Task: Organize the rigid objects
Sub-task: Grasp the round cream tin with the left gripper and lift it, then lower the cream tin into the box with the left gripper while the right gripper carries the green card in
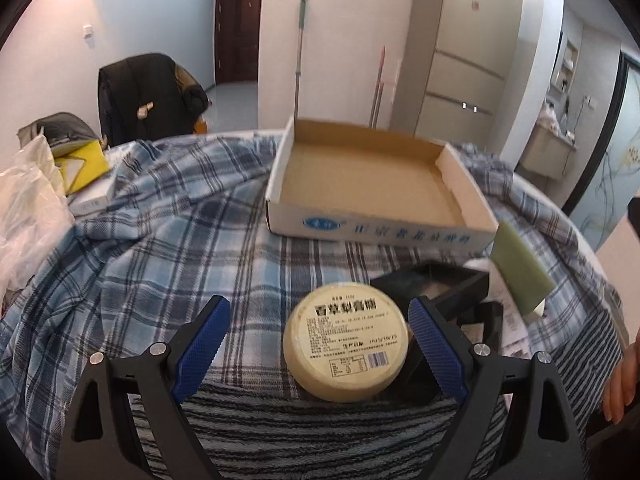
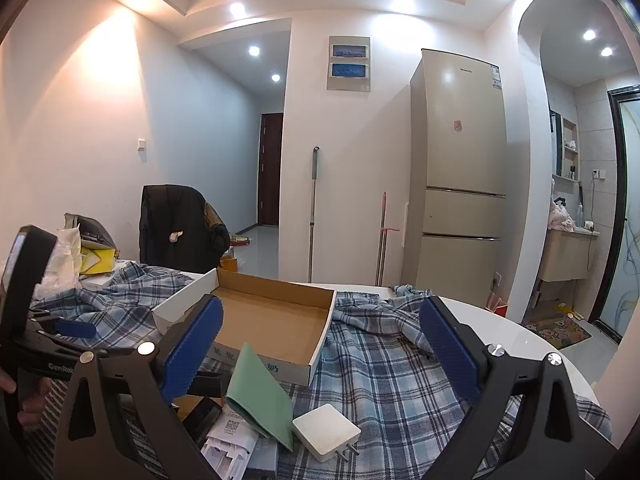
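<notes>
A round cream tin (image 1: pixel 346 342) with a printed label leans on a black box (image 1: pixel 436 284) on the plaid cloth. My left gripper (image 1: pixel 318 322) is open, its blue pads on either side of the tin, the right pad close to it. An empty cardboard tray (image 1: pixel 280 176) lies behind; it also shows in the right wrist view (image 2: pixel 322 344). My right gripper (image 2: pixel 320 326) is open and empty, above a green sponge (image 2: pixel 262 394), a white charger (image 2: pixel 326 432) and white packaging (image 2: pixel 230 438). The sponge also shows in the left wrist view (image 1: pixel 520 268).
The plaid cloth (image 1: pixel 160 240) covers a round white table (image 2: pixel 500 320). Plastic bags (image 1: pixel 24 208) and a yellow box (image 1: pixel 84 168) sit at the left. A chair with a black jacket (image 2: pixel 180 228), a fridge (image 2: pixel 460 184) and mops (image 2: pixel 312 208) stand beyond.
</notes>
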The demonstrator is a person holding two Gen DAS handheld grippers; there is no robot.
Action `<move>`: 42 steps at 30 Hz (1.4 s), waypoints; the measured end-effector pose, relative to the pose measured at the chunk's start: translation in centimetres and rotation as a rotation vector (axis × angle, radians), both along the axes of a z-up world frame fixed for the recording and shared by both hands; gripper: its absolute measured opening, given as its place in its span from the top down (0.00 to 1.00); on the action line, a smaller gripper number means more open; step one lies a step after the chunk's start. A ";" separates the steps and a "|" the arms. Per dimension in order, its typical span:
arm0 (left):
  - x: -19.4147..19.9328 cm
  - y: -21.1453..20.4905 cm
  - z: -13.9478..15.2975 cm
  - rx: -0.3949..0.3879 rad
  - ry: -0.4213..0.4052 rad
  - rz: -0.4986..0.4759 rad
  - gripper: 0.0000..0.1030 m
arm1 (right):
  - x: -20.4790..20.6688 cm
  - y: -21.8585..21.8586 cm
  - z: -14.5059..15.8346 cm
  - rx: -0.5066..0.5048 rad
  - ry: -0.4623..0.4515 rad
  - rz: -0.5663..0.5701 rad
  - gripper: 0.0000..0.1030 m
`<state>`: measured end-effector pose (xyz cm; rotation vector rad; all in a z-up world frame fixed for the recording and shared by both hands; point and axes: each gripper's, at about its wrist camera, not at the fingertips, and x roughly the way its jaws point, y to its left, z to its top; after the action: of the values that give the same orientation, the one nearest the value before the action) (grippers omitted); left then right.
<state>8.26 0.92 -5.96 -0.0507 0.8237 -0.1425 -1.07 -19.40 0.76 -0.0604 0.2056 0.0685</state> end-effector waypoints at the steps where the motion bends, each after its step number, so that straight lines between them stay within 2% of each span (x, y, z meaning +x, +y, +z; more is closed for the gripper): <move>1: 0.2 0.0 -0.2 -0.010 0.025 -0.013 0.10 | 0.0 0.0 0.0 0.000 0.004 0.001 0.04; 6: 1.3 -0.4 -1.4 -0.010 0.109 -0.032 0.12 | 0.1 0.0 0.0 0.000 0.008 0.000 0.04; 8: 1.4 -0.7 -1.8 -0.026 0.124 -0.060 0.25 | 0.1 -0.1 0.0 0.003 0.009 -0.001 0.04; 17: 2.3 -1.7 -2.3 0.036 0.153 -0.075 0.25 | 0.3 -0.3 -0.1 0.009 0.024 -0.013 0.04; 19: 2.2 -1.8 -2.5 0.051 0.136 -0.091 0.25 | 0.4 -0.5 0.0 0.013 0.026 -0.022 0.04; 22: 1.8 -1.2 -2.2 0.011 0.119 -0.077 0.25 | 0.6 -1.0 0.0 0.036 0.038 -0.023 0.04; 25: 0.3 -0.6 -0.3 0.004 0.023 -0.064 0.25 | 0.7 -1.2 0.0 0.047 0.036 -0.029 0.04; 28: -2.3 -0.4 2.8 0.011 -0.161 -0.056 0.25 | 0.7 -1.2 0.0 0.044 0.024 -0.040 0.04; 30: -4.5 0.0 5.3 0.003 -0.328 -0.035 0.25 | 1.1 -1.0 0.0 0.034 0.042 -0.056 0.04; 32: -6.1 0.4 7.2 -0.019 -0.462 -0.009 0.25 | 1.7 -0.5 0.0 0.022 0.095 -0.035 0.07; 34: -7.3 0.6 8.5 -0.030 -0.557 0.007 0.25 | 2.4 0.4 0.0 0.015 0.189 0.036 0.14; 36: -7.7 0.2 9.2 0.022 -0.586 0.036 0.25 | 3.1 1.5 -0.4 0.004 0.281 0.098 0.15; 39: -7.8 0.4 9.5 -0.001 -0.565 0.023 0.25 | 3.8 2.8 -1.5 -0.016 0.331 0.113 0.17; 42: -8.3 0.9 9.6 -0.021 -0.543 0.028 0.25 | 4.8 4.3 -2.7 -0.054 0.390 0.123 0.29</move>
<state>0.00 1.86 3.65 -0.0403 0.2794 -0.1300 3.73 -15.13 -1.97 -0.1130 0.5933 0.1973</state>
